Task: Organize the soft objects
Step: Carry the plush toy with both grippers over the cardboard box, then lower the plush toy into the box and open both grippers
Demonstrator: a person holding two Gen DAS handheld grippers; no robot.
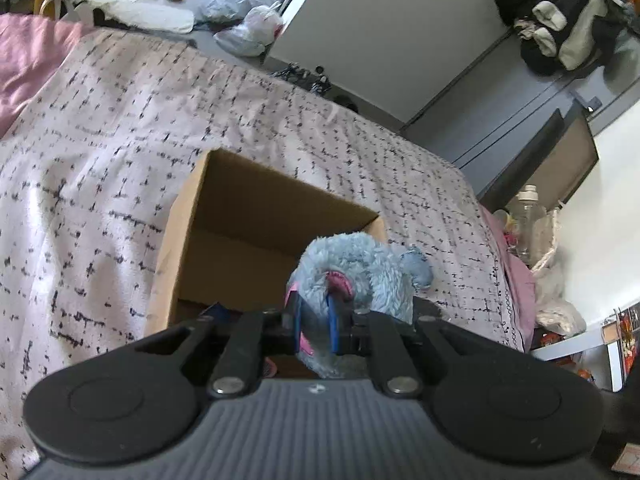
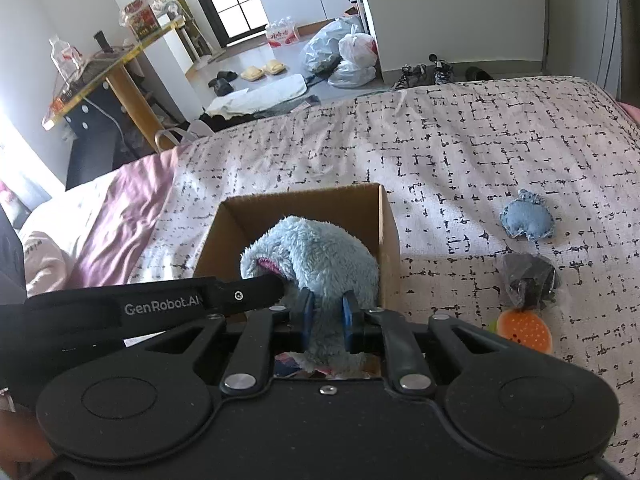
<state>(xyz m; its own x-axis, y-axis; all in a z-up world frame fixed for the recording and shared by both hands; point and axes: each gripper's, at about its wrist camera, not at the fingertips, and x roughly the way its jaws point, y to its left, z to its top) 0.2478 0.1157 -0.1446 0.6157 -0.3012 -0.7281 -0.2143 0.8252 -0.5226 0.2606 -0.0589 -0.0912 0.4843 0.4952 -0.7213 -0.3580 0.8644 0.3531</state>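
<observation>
The fluffy blue plush toy (image 2: 316, 256) hangs over the open cardboard box (image 2: 384, 220) that sits on the patterned bedspread (image 2: 460, 140), its bulk at the box mouth and partly below the rim. Both tools pinch it: the right gripper (image 2: 326, 314) is clamped on a fold of blue fur, and the left gripper (image 1: 316, 322) is closed tight on a lower part where pink lining shows. In the right wrist view the left tool's black finger reaches in from the left to the toy's pink-edged opening.

The step in hand looks like lowering the toy into the box. To do it well, both hands should sink together so the fur does not stretch between them, keep the toy centred between the box walls, and let go only once it rests on what already lies at the bottom. Releasing one side first would probably let the toy flop over the rim.

Farther right on the bedspread lie a small denim cushion (image 2: 527, 220), a dark bundle in clear wrap (image 2: 530, 280) and an orange round piece (image 2: 526, 332), all apparently waiting their turn.
</observation>
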